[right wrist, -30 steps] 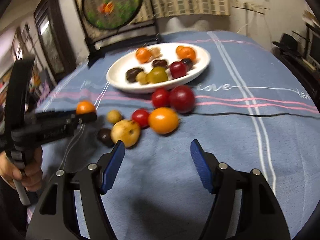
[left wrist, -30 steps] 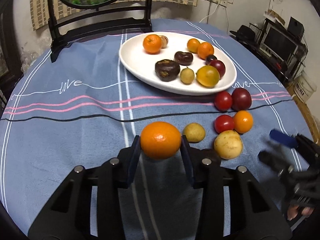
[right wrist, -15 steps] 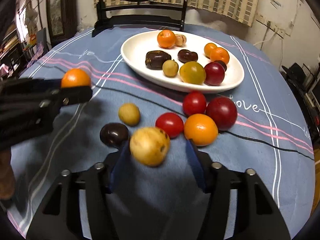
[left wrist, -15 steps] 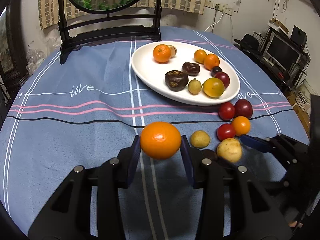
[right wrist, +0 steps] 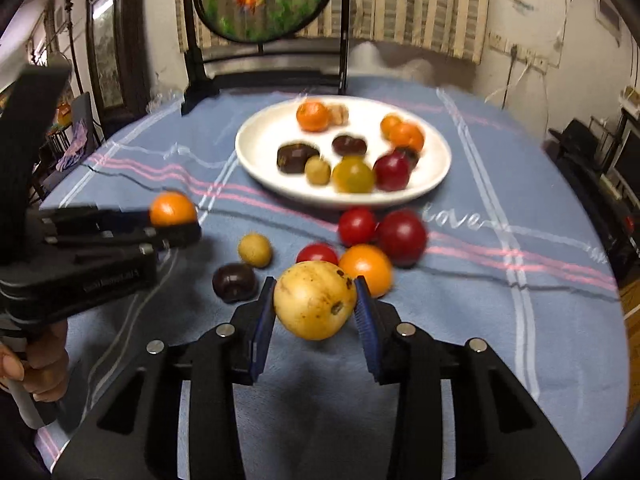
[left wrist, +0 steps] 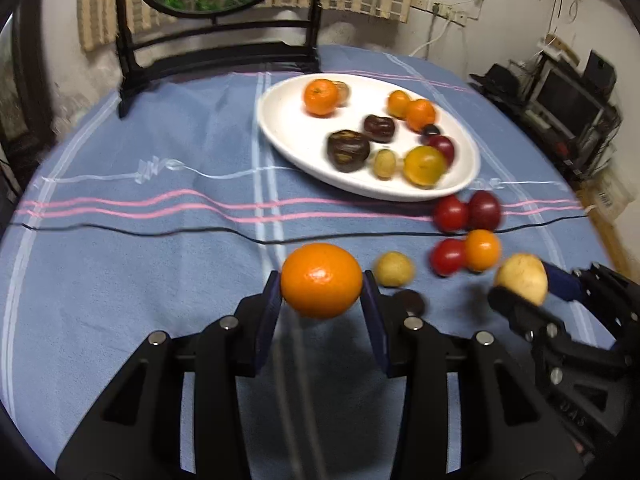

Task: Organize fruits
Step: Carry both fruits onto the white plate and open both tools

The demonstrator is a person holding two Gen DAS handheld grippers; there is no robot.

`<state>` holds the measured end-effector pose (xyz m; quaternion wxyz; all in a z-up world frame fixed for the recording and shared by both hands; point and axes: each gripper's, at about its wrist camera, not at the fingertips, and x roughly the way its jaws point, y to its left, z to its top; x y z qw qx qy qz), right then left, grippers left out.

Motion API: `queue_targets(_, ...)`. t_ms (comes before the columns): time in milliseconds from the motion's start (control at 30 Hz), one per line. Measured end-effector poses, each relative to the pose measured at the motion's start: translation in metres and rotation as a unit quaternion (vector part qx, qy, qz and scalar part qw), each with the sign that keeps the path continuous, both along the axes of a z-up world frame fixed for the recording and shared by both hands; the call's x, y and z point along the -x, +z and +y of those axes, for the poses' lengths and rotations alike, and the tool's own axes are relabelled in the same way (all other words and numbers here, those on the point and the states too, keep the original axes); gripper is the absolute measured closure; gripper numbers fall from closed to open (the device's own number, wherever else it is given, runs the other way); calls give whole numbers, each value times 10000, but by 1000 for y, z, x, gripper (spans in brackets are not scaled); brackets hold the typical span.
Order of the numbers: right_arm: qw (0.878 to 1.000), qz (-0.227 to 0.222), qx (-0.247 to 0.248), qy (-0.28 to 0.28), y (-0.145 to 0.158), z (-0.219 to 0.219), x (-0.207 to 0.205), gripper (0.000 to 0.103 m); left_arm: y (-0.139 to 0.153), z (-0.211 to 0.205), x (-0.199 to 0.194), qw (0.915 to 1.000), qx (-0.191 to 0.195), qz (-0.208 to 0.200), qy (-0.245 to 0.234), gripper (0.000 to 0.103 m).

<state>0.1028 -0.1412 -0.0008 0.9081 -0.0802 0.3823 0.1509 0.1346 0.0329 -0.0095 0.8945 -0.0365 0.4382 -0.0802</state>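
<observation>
A big orange (left wrist: 321, 280) is held tight between the two fingers of the left gripper (left wrist: 322, 292), up above the blue cloth. A yellow pear-like fruit (right wrist: 315, 300) with brown spots is squeezed between the blue pads of the right gripper (right wrist: 316, 312), and it is lifted off the cloth too. In the left wrist view, the same yellow fruit is seen at the far right, in the tip of the other gripper.

More fruits are left on the worktop (right wrist: 500, 320), just past the right gripper: a small orange one (right wrist: 366, 270), a red tomato (right wrist: 317, 254), a second red tomato (right wrist: 357, 226), and a dark red plum (right wrist: 402, 236) touching it. A small yellow-brown ball fruit (right wrist: 255, 250) and a dark purple fruit (right wrist: 234, 282) are found a bit to the left, close to each other.

Farther back, a white plate (right wrist: 260, 148) is seen. On it there are a tangerine (right wrist: 312, 116), two small oranges, two dark brown fruits, a little tan one, a yellow-green one and a red one.

A black chair back (left wrist: 216, 52) with a round picture is stood behind the worktop. The pictures are a little blurry.
</observation>
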Motion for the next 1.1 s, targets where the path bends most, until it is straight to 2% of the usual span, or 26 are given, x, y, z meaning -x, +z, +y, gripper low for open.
queue_targets(233, 9972, -746, -92, -19, 46, -12, -15, 64, 41, -16, -12, 9992, -255, -268, -168, 62)
queue_targets(333, 9962, -867, -46, -37, 54, -12, -34, 64, 59, -22, -32, 9981, -405, -412, -199, 62)
queue_targets(433, 9962, -870, -12, -53, 54, -11, -62, 64, 65, -23, -63, 9983, -372, -422, -169, 62)
queue_targets(533, 9963, -852, 75, -99, 45, -5, -90, 64, 53, -21, -97, 9994, -262, -191, -78, 62)
queue_targets(633, 9980, -625, -10, -113, 30, -1, -117, 64, 33, -23, -123, 9993, -357, 80, -12, 62)
queue_targets(833, 9989, -472, 19, -25, 13, 8, -139, 64, 11, -24, -142, 9989, -409, 244, 26, 62)
queue_targets(900, 9989, -441, 165, -1, 8, 13, -145, 63, 7, -23, -148, 9987, -397, 305, 91, 62)
queue_targets(933, 9989, -398, 261, 30, 6, 15, -147, 61, 6, -21, -150, 9987, -370, 315, 133, 58)
queue_targets(1000, 9985, -402, 368, 57, 4, 15, -147, 58, 6, -21, -147, 9980, -551, 215, 227, 49)
queue_targets(1067, 9983, -452, 365, 23, 7, 11, -145, 55, 12, -23, -140, 9972, -725, 10, 194, 35)
queue_targets(1100, 9986, -420, 327, -5, 8, 7, -142, 55, 15, -22, -137, 9969, -762, -61, 194, 32)
